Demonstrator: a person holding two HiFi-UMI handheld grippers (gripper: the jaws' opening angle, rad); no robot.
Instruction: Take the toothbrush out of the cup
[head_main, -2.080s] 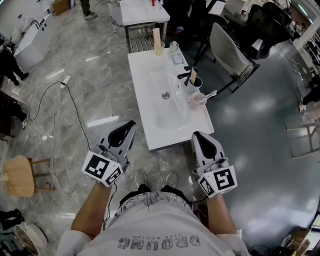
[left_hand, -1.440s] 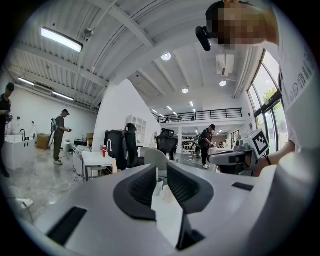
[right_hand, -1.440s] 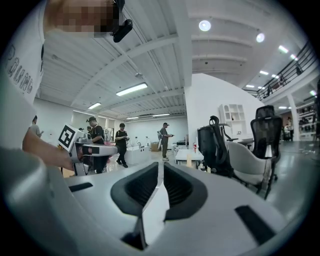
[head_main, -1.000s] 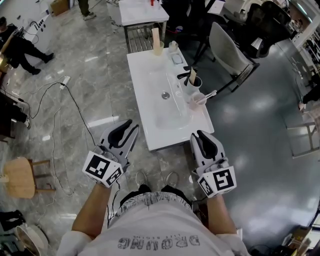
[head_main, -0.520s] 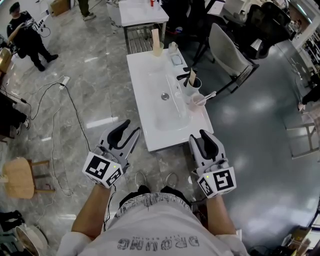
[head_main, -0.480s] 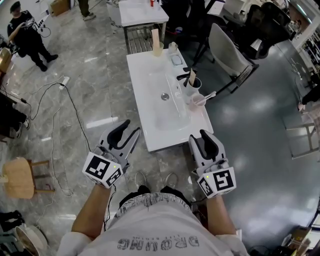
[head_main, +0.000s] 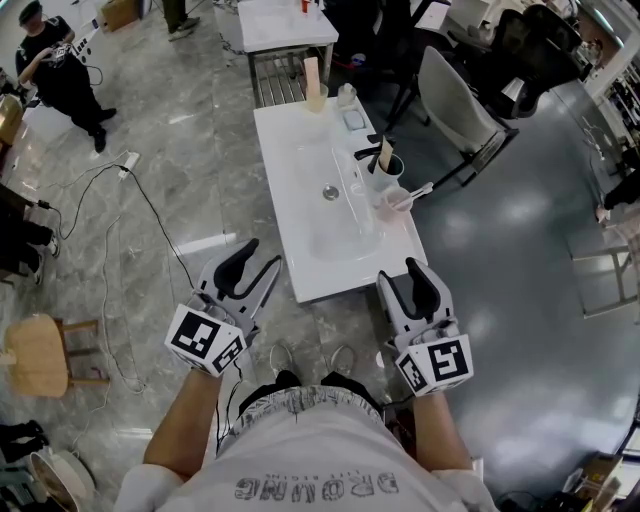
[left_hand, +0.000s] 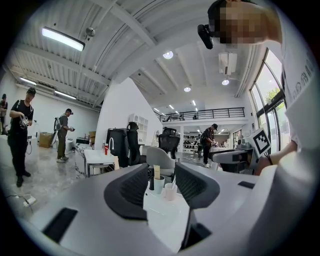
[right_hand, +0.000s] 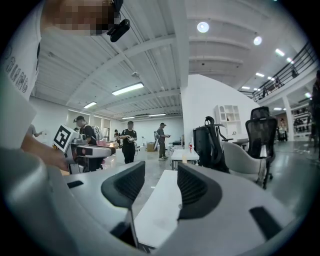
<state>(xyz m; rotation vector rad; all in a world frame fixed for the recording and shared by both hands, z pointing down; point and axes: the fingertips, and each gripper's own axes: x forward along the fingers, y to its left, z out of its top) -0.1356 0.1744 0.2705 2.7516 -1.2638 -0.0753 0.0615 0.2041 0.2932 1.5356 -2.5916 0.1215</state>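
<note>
Pale toothbrush leans from the pinkish cup; left tongs and right tongs, just opening, stand empty.

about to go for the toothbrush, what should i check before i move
1. Right gripper empty, jaws apart, just been opening: ok
2. Left gripper empty, jaws apart, just been opening: ok
3. Toothbrush in the pale cup, end sticking out to the right: ok
4. Grippers at the cup: not ok, both short of the counter
5. Room around it: cannot tell, second cup close behind
</note>
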